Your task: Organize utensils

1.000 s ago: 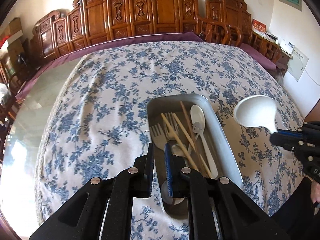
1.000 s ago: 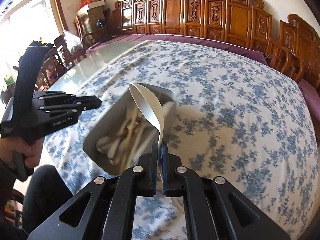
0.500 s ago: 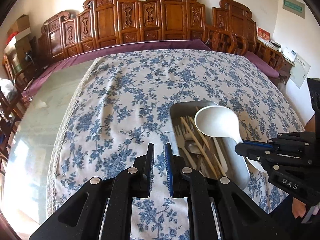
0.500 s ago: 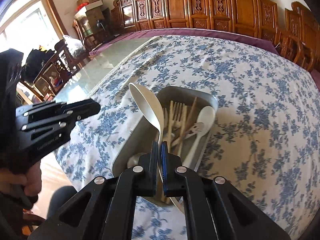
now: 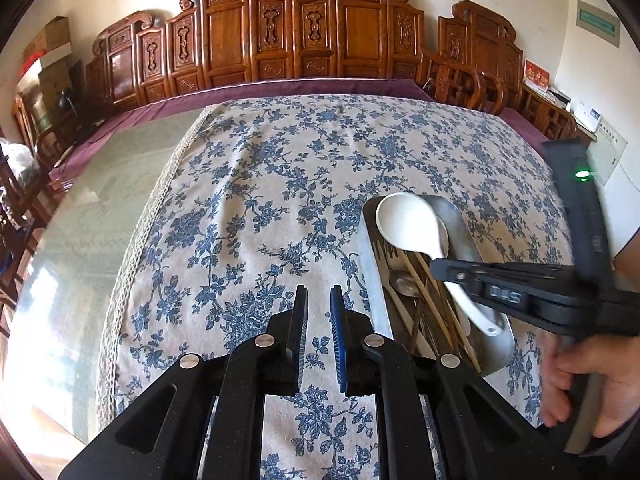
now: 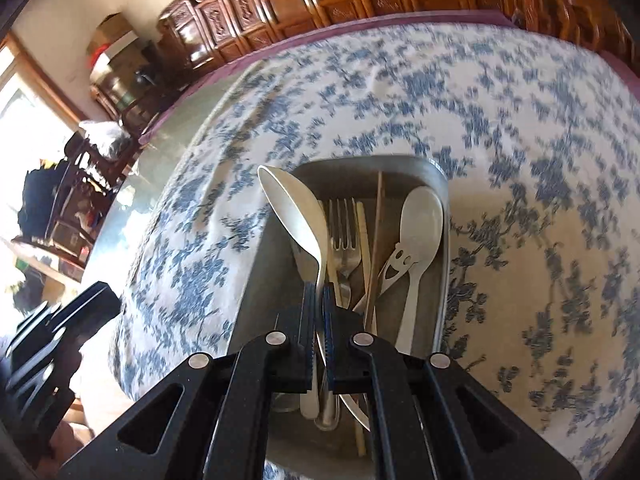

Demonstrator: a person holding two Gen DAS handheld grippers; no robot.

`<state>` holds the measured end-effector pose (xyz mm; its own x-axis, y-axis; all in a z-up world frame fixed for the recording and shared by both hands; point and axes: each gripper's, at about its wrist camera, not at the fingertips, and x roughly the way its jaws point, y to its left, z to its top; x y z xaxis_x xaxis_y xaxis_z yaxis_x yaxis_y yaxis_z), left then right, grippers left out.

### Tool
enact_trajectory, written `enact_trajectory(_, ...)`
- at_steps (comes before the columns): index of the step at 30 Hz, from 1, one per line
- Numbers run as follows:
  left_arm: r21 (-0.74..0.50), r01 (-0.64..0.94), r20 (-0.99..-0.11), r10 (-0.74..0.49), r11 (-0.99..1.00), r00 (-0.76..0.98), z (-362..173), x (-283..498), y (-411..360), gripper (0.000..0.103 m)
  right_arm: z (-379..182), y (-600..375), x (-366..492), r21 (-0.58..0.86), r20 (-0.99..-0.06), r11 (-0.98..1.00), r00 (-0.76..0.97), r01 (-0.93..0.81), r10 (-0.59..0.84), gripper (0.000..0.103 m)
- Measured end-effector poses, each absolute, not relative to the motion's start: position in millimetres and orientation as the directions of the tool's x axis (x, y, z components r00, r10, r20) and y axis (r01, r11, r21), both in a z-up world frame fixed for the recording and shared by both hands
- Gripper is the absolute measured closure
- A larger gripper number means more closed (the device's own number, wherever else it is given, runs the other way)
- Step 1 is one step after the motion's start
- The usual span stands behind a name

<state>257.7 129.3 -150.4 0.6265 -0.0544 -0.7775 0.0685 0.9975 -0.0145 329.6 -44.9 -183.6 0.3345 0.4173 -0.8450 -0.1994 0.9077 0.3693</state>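
Note:
My right gripper (image 6: 319, 292) is shut on the handle of a large white spoon (image 6: 294, 216). It holds the spoon low over the left side of a metal tray (image 6: 444, 240), with the bowl pointing toward the tray's far end. In the tray lie forks (image 6: 342, 224), wooden chopsticks (image 6: 376, 240), a second white spoon (image 6: 422, 220) and a metal spoon with a face cut-out (image 6: 400, 262). In the left wrist view the held spoon (image 5: 412, 224) hangs over the tray (image 5: 370, 264) from the right gripper (image 5: 436, 266). My left gripper (image 5: 318, 292) is left of the tray over the cloth, empty, with its jaws nearly together.
A blue-flowered cloth (image 5: 280, 200) covers most of a glass-topped table; bare glass (image 5: 80, 240) shows at the left. Carved wooden chairs (image 5: 320, 32) line the far side. A person's hand (image 5: 580, 392) grips the right tool at the lower right.
The right gripper has carried the white spoon from beside the tray to over it, lower and rolled. The left gripper has drifted off the tray to its left.

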Motion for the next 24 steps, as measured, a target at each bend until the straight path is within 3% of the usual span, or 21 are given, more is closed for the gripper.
enact_trajectory(4, -0.012, 0.065, -0.765, -0.051, 0.998, 0.642, -143, 253, 128, 0.079, -181, -42, 326, 0.310, -0.842, 0.915, 0.374, -0.256, 0.390, 0.094)
enact_trajectory(9, -0.014, 0.063, -0.745, -0.052, 0.998, 0.665, -128, 245, 121, 0.074, -159, -54, 309, 0.295, -0.801, 0.899, 0.430, -0.322, 0.417, 0.088)
enact_trajectory(13, -0.001, 0.065, -0.726, -0.045, 0.998, 0.686, -116, 237, 112, 0.057, -134, -72, 291, 0.262, -0.770, 0.897, 0.484, -0.355, 0.416, 0.088)
enact_trajectory(17, -0.009, 0.061, -0.706, -0.049, 0.998, 0.707, -101, 226, 100, 0.036, -105, -99, 262, 0.206, -0.731, 0.903, 0.554, -0.376, 0.398, 0.076)
enact_trajectory(19, -0.010, 0.058, -0.691, -0.049, 0.998, 0.721, -92, 220, 94, 0.026, -95, -112, 251, 0.184, -0.723, 0.908, 0.574, -0.378, 0.385, 0.075)
enact_trajectory(21, -0.008, 0.058, -0.679, -0.048, 0.998, 0.732, -86, 214, 87, 0.019, -80, -131, 234, 0.159, -0.705, 0.917, 0.608, -0.366, 0.365, 0.066)
enact_trajectory(23, -0.007, 0.058, -0.672, -0.047, 0.998, 0.739, -80, 208, 79, 0.017, -67, -145, 219, 0.132, -0.685, 0.930, 0.646, -0.344, 0.336, 0.043)
enact_trajectory(24, -0.003, 0.057, -0.666, -0.045, 0.998, 0.744, -76, 205, 74, 0.016, -59, -154, 211, 0.125, -0.670, 0.933, 0.666, -0.336, 0.329, 0.040)
